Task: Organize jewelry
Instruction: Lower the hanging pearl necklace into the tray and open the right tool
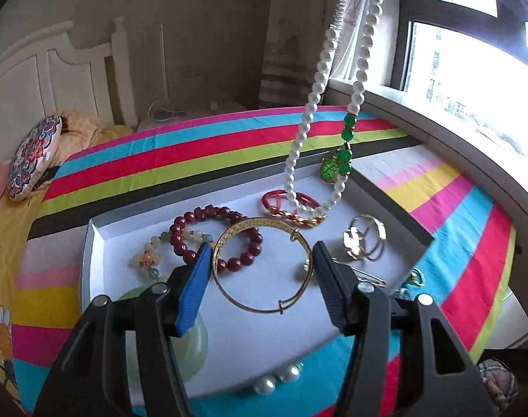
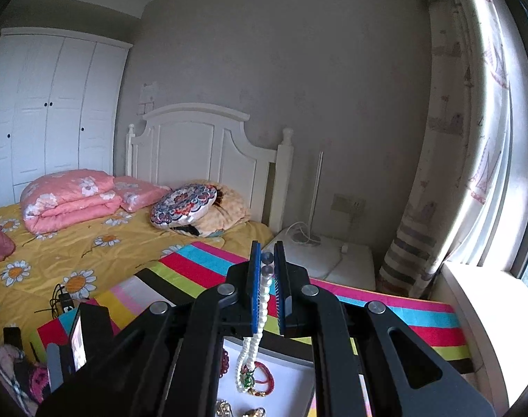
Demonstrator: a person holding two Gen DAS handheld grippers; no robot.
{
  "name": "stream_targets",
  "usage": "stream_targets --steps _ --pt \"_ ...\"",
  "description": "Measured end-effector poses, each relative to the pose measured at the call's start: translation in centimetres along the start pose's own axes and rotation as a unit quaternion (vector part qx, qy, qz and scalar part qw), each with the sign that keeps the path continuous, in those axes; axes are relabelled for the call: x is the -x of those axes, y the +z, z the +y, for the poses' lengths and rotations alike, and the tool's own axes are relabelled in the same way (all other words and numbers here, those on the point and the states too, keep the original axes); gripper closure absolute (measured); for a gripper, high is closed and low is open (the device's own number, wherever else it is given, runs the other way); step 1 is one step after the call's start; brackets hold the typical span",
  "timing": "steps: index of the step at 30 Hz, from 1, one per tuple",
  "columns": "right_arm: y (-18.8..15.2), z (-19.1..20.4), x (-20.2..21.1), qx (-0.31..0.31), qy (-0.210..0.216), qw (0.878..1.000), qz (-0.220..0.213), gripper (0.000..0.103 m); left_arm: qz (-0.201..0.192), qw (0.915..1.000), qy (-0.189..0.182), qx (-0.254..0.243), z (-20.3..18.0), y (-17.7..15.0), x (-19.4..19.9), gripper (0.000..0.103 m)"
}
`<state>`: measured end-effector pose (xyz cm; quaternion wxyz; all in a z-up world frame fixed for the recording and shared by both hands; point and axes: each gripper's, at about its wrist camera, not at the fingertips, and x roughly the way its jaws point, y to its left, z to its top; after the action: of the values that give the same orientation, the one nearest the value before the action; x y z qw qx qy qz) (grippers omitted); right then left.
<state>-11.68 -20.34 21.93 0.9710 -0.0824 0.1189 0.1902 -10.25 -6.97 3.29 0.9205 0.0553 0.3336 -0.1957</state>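
On the left, the left tool (image 1: pixel 262 248) hovers released over a white tray (image 1: pixel 93 243) on a striped cloth, its jaws spread either side of a gold bangle (image 1: pixel 264 266) lying flat beside a dark red bead bracelet (image 1: pixel 217 236). To the right, a pearl necklace (image 1: pixel 319 73) hangs in a long doubled loop, its long axis nearly vertical, green pendant (image 1: pixel 336 166) low, its lowest beads over a red cord (image 1: pixel 288 203). The right tool (image 2: pixel 266 271) is clenched on the necklace's top, probably lifting it clear to untangle.
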Motion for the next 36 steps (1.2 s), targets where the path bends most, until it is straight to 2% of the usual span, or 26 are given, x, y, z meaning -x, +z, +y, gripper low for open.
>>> stream_targets --steps 7,18,19,21,24,31,36 --pt "0.2 1.3 -3.1 0.002 0.006 1.0 0.012 0.094 0.017 0.9998 0.013 0.002 0.3 -0.2 -1.4 0.045" --pt "0.0 2.8 -5.2 0.001 0.011 1.0 0.021 0.094 0.014 0.9992 0.016 0.034 1.8 -0.1 -1.6 0.043" --pt "-0.2 2.7 -5.5 0.004 0.008 1.0 0.025 0.094 0.013 0.9991 0.017 0.036 2.0 -0.1 -1.6 0.041" --pt "-1.1 2.3 -6.2 0.0 0.007 0.999 0.043 0.094 0.008 0.999 0.018 0.039 2.1 -0.1 -1.3 0.028" --pt "-2.5 1.4 -7.0 -0.013 0.004 0.998 0.064 0.094 0.001 0.999 0.024 0.039 2.0 -0.1 -1.0 0.021" --pt "-6.3 -0.2 -8.0 -0.019 0.009 0.993 0.115 0.094 -0.006 0.9987 0.037 0.034 1.5 -0.3 -0.4 0.012" --pt "-9.1 -0.9 -8.6 -0.02 0.008 0.987 0.16 0.094 -0.026 0.9976 0.043 0.048 1.6 -0.7 0.9 0.006"
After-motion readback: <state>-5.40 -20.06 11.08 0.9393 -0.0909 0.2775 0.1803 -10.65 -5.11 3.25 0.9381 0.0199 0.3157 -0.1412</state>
